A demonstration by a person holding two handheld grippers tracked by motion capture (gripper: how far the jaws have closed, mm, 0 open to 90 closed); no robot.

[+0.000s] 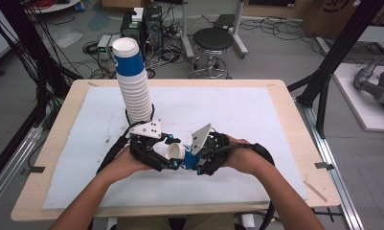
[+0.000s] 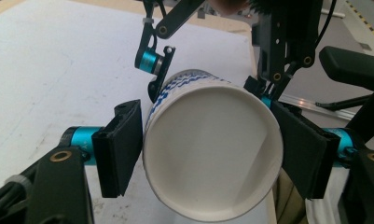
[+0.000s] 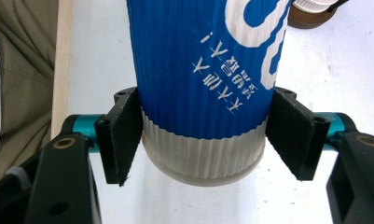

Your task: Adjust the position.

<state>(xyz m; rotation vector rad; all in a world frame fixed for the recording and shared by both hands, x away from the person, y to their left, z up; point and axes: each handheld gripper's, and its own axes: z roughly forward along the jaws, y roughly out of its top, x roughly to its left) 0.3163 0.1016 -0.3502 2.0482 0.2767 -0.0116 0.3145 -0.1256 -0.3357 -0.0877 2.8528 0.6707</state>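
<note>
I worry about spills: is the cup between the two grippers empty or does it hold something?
Empty. The left gripper view looks straight into the cup's open mouth and shows only bare white wall and bottom, no liquid.

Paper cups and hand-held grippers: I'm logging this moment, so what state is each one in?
Blue-and-white ribbed paper cup: on its side, empty, held between both grippers.
Tall stack of blue-and-white paper cups: upright, leaning, on the white mat.
Left hand-held gripper: pads around the cup's open rim.
Right hand-held gripper: shut on the cup's base end.
</note>
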